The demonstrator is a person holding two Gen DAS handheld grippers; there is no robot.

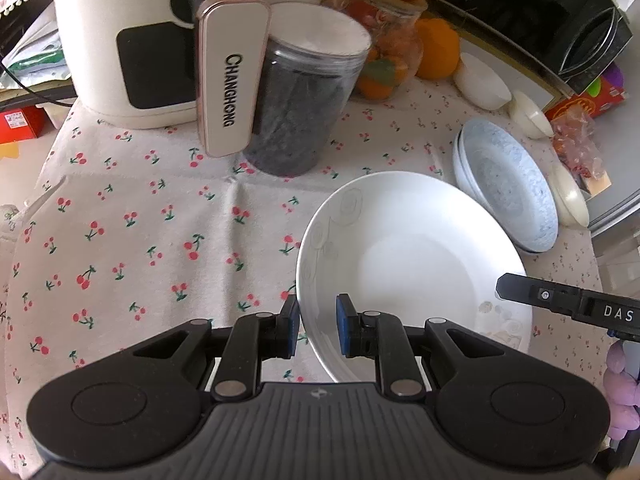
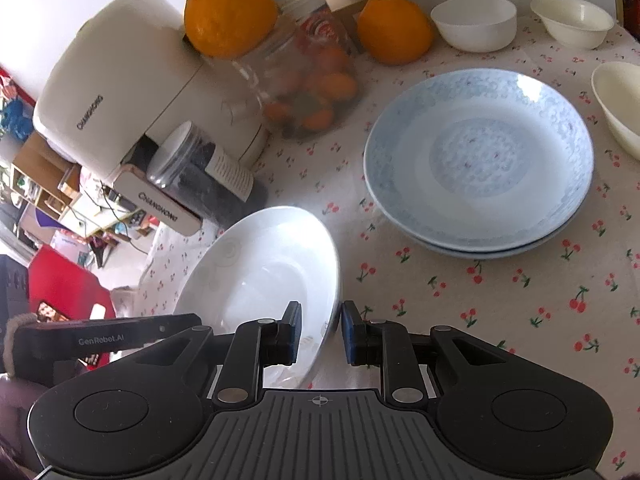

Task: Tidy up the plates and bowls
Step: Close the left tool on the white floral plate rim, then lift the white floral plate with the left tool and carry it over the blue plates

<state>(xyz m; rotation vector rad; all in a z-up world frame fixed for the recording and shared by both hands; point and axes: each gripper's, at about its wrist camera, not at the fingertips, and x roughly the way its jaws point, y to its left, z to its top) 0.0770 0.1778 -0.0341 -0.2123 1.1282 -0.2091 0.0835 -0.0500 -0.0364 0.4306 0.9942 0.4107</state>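
A white deep plate [image 1: 412, 264] with a faint swirl pattern is held by both grippers at opposite rims and tilts above the cherry-print tablecloth [image 1: 140, 220]. My left gripper [image 1: 318, 330] is shut on its near-left rim. My right gripper [image 2: 320, 334] is shut on the right rim of the same white plate [image 2: 260, 272]; its body [image 1: 576, 304] shows at the right of the left wrist view. Two stacked blue patterned plates [image 2: 480, 156] [image 1: 508, 188] rest on the cloth beyond. Small white bowls [image 2: 474, 24] [image 2: 572, 20] [image 2: 618, 100] stand behind and beside them.
A cream appliance [image 1: 168, 40] with a protruding handle and a dark jar [image 1: 304, 100] stand at the back left. A glass jar of small fruit [image 2: 304, 92] with an orange [image 2: 230, 14] on top, and another orange [image 2: 394, 28], stand nearby. A black oven [image 1: 540, 12] sits back right.
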